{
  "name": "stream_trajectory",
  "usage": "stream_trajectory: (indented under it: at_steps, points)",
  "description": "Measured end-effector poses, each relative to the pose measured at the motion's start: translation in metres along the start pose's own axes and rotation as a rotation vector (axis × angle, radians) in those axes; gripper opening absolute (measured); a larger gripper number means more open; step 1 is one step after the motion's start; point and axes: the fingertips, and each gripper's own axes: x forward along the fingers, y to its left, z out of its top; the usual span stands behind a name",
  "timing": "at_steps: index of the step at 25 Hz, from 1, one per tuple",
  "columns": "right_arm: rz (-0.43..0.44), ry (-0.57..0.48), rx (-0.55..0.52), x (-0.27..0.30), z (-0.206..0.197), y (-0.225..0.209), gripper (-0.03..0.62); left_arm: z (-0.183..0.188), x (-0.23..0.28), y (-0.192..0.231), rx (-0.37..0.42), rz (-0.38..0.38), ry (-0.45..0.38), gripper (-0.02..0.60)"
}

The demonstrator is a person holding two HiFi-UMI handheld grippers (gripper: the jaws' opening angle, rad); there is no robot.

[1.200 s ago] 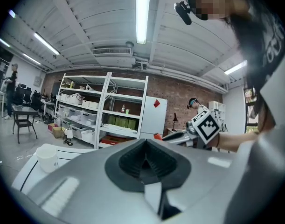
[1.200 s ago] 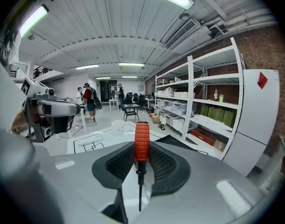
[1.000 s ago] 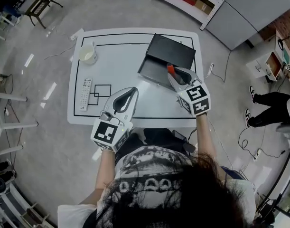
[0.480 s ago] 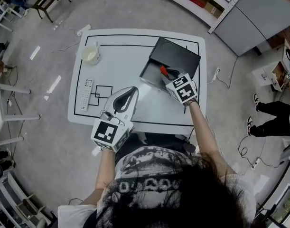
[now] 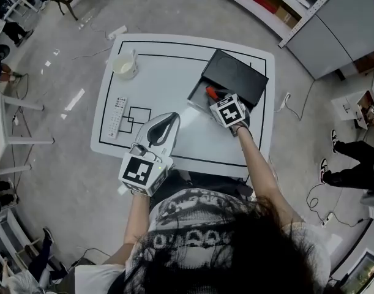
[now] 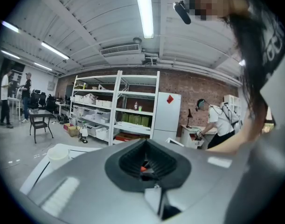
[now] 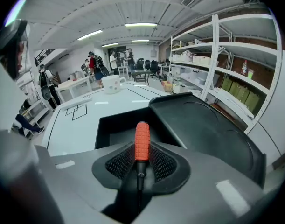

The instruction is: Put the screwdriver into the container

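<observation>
My right gripper (image 5: 218, 101) (image 7: 141, 158) is shut on the screwdriver (image 5: 210, 92) (image 7: 142, 143). Its ribbed orange handle sticks out forward past the pads, and the shaft runs back between the jaws. The handle hangs over the front edge of the black container (image 5: 198, 97) (image 7: 113, 127), an open box whose flat lid (image 5: 237, 77) (image 7: 205, 125) lies folded back to the right. My left gripper (image 5: 167, 121) (image 6: 148, 164) hovers at the table's near edge, left of the container, with a narrow gap between its jaws and nothing in them.
The white table (image 5: 168, 78) has black lines and squares marked on it. A cream mug (image 5: 125, 67) stands at its far left and a remote (image 5: 118, 116) lies along the left side. Shelving and people stand around the room.
My right gripper has carried the screwdriver forward and left, from the table's near right up to the container's front edge. The left gripper has stayed where it was.
</observation>
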Motion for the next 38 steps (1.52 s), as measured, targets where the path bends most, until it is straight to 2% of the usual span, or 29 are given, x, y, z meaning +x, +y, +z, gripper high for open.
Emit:
stream_trajectory:
  at_steps: [3, 9, 19, 28, 38]
  points:
    - [-0.009, 0.053, 0.041, 0.009, -0.008, -0.001, 0.098, -0.001, -0.003, 0.005, -0.004, 0.013, 0.004, 0.000]
    - [-0.011, 0.091, 0.138, 0.017, -0.014, -0.002, 0.100, -0.006, -0.010, 0.007, -0.017, 0.014, 0.006, 0.000]
    - [-0.083, 0.056, 0.166, 0.003, -0.011, -0.003, 0.132, -0.013, -0.034, 0.013, -0.021, 0.001, 0.007, 0.000]
    - [-0.082, -0.112, 0.231, -0.055, 0.013, 0.029, 0.130, -0.015, -0.066, 0.016, -0.016, -0.020, -0.005, 0.000]
    - [-0.045, -0.320, 0.210, -0.140, 0.036, 0.108, 0.115, -0.021, -0.122, 0.011, 0.006, -0.076, -0.017, 0.000]
